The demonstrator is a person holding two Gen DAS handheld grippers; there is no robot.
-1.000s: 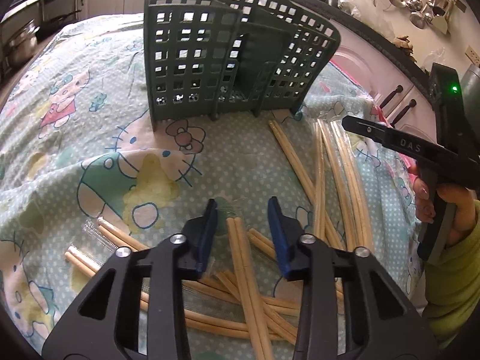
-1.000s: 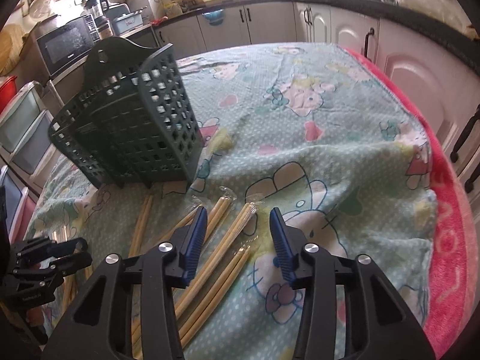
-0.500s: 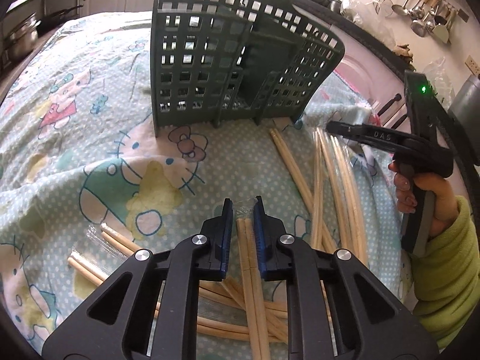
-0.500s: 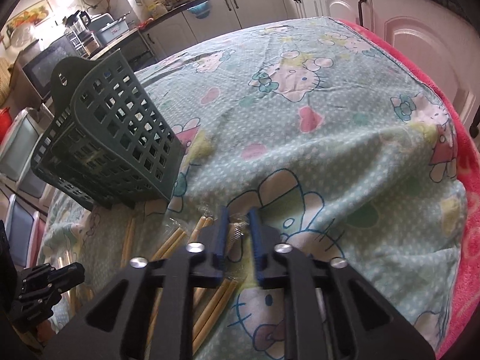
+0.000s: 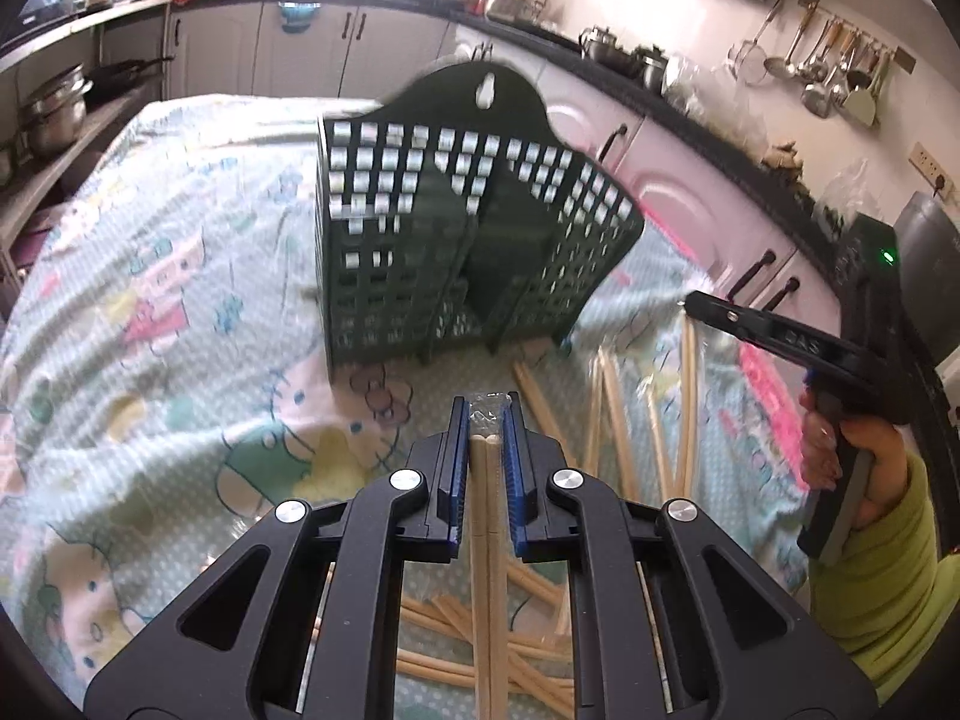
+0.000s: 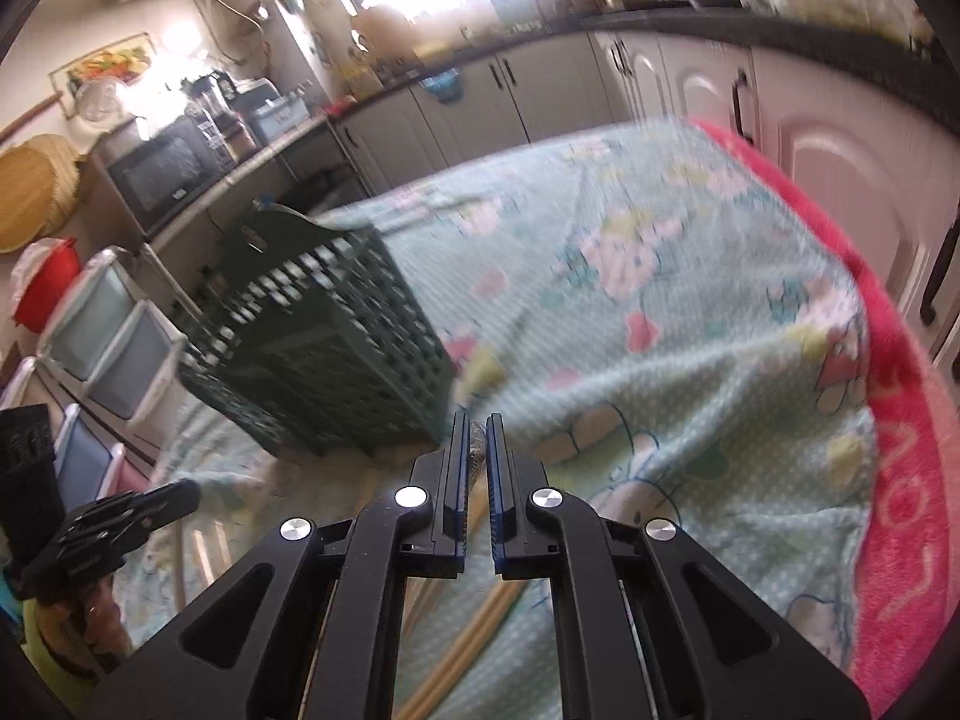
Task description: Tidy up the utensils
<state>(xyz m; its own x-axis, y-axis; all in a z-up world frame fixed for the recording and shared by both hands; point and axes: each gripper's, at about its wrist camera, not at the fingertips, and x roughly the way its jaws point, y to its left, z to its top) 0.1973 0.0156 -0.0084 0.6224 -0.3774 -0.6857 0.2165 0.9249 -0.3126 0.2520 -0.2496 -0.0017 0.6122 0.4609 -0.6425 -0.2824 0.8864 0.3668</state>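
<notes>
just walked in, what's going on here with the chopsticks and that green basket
A person is sorting wrapped chopsticks into the green utensil basket on the cartoon-print cloth. The left gripper is shut on one wrapped pair of chopsticks, and the right gripper is shut on another wrapped pair. More loose chopsticks lie on the cloth. None shows in the basket yet.

A black microwave (image 6: 165,171) sits at the upper left, a red bowl (image 6: 45,294) below it. Ladles (image 5: 834,75) hang upper right; steel pots (image 5: 51,114) far left.
</notes>
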